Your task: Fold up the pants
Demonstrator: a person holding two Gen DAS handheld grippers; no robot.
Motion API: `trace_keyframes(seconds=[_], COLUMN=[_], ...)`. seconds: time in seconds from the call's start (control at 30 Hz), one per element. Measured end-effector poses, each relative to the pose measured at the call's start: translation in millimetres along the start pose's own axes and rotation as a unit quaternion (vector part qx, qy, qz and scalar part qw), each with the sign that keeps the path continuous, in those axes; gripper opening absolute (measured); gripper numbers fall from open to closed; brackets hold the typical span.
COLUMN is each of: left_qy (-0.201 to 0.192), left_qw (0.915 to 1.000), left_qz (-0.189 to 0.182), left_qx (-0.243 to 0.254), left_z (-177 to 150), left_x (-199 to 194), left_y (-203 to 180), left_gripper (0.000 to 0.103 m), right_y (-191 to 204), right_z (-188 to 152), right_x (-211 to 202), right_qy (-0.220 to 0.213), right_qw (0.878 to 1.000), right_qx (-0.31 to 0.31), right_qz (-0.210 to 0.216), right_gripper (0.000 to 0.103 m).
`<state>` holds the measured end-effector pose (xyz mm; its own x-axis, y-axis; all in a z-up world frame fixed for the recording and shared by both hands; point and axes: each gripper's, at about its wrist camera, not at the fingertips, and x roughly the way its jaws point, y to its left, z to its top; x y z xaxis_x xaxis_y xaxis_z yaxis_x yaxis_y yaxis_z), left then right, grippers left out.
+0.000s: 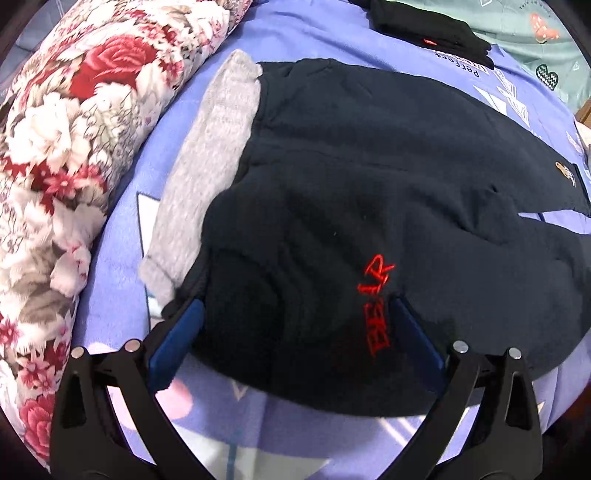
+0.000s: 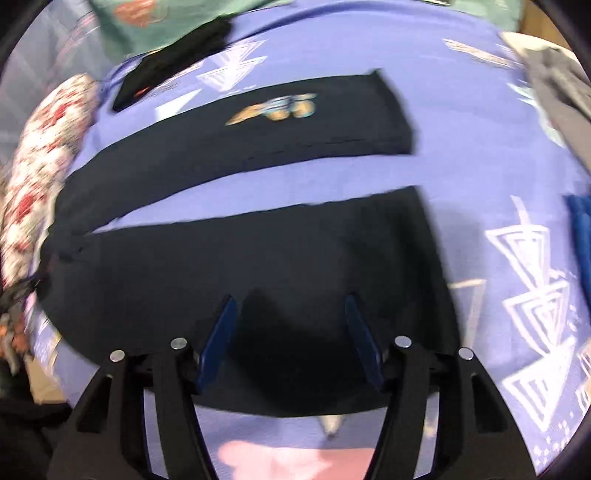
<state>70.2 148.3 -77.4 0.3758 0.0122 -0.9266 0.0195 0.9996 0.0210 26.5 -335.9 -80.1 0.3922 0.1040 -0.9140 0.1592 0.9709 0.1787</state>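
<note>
Dark navy pants (image 1: 369, 166) lie flat on a purple bed sheet (image 1: 314, 48). They have a grey waistband (image 1: 218, 147) at the left and red lettering (image 1: 376, 306) near the front hip. My left gripper (image 1: 297, 310) stands open, its blue fingers straddling that hip area of the cloth. In the right wrist view the two legs lie spread in a V. The far leg (image 2: 258, 140) carries a colourful print (image 2: 277, 107), and the near leg (image 2: 258, 251) is under my right gripper (image 2: 291, 304). The right gripper is open over the leg, pinching no fold.
A rolled floral quilt (image 1: 55, 147) runs along the left side of the bed. A black folded garment (image 1: 424, 26) and green printed cloth (image 1: 535, 37) lie beyond the pants. Grey clothing (image 2: 554, 85) sits at the far right, past the leg ends.
</note>
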Motion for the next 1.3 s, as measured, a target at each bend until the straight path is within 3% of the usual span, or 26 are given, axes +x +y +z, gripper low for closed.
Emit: trace_keyframes(seconds=[0.13, 0.3, 0.37, 0.57, 0.63, 0.67, 0.77, 0.8, 0.83, 0.9, 1.07, 1.2, 1.27, 1.3], left_qy=[-0.003, -0.022, -0.015, 0.016, 0.018, 0.019, 0.008, 0.007, 0.006, -0.007, -0.035, -0.037, -0.018, 0.003], left_qw=[0.9998, 0.9990, 0.9985, 0.9923, 0.9907, 0.9909, 0.9933, 0.9932, 0.9927, 0.9925, 0.9891, 0.9902, 0.9919, 0.9922], left_qz=[-0.010, -0.005, 0.003, -0.025, -0.038, -0.038, -0.032, -0.042, -0.052, -0.056, -0.050, -0.042, -0.029, -0.016], left_qx=[-0.017, -0.038, -0.053, -0.120, -0.129, -0.128, -0.111, -0.109, -0.109, -0.108, -0.134, -0.128, -0.122, -0.124], left_z=[-2.2, -2.1, -0.6, -16.4, -16.1, -15.2, -11.1, -9.3, -6.2, -3.8, -10.7, -14.1, -12.3, -14.1], left_x=[-13.2, -31.6, -30.5, -19.4, -15.6, -14.2, -14.5, -15.1, -15.1, -20.0, -47.1, -55.4, -40.2, -29.2], left_y=[7.5, 22.7, 26.2, 56.9, 63.1, 62.9, 53.0, 50.9, 48.5, 41.6, 48.8, 47.2, 43.4, 43.7], left_gripper=[0.101, 0.101, 0.101, 0.100, 0.085, 0.085, 0.061, 0.039, 0.024, 0.012, 0.011, 0.011, 0.016, 0.030], right_y=[40.6, 55.7, 69.7, 78.8, 75.9, 69.1, 66.5, 65.8, 65.7, 65.8, 67.0, 65.3, 65.2, 65.7], right_z=[7.1, 49.6, 59.9, 63.5, 61.5, 56.3, 54.1, 53.4, 53.0, 53.3, 53.1, 54.6, 56.3, 57.0], right_x=[-4.8, 9.9, 15.9, 7.5, 6.8, 2.3, 0.6, 0.4, 0.7, 1.3, -0.2, 2.7, 9.7, 14.9], right_qy=[-0.023, -0.057, -0.060, -0.062, -0.060, -0.059, -0.061, -0.062, -0.062, -0.063, -0.068, -0.065, -0.055, -0.043], right_qw=[0.998, 0.997, 0.995, 0.992, 0.992, 0.992, 0.992, 0.992, 0.992, 0.992, 0.991, 0.990, 0.991, 0.992], right_qx=[-0.046, -0.042, -0.044, -0.066, -0.064, -0.063, -0.062, -0.063, -0.065, -0.064, -0.067, -0.072, -0.071, -0.071], right_qz=[0.043, 0.041, 0.061, 0.087, 0.089, 0.090, 0.088, 0.087, 0.085, 0.087, 0.095, 0.100, 0.101, 0.098], right_gripper=[0.065, 0.072, 0.072, 0.072, 0.072, 0.072, 0.072, 0.072, 0.072, 0.072, 0.072, 0.072, 0.074, 0.076])
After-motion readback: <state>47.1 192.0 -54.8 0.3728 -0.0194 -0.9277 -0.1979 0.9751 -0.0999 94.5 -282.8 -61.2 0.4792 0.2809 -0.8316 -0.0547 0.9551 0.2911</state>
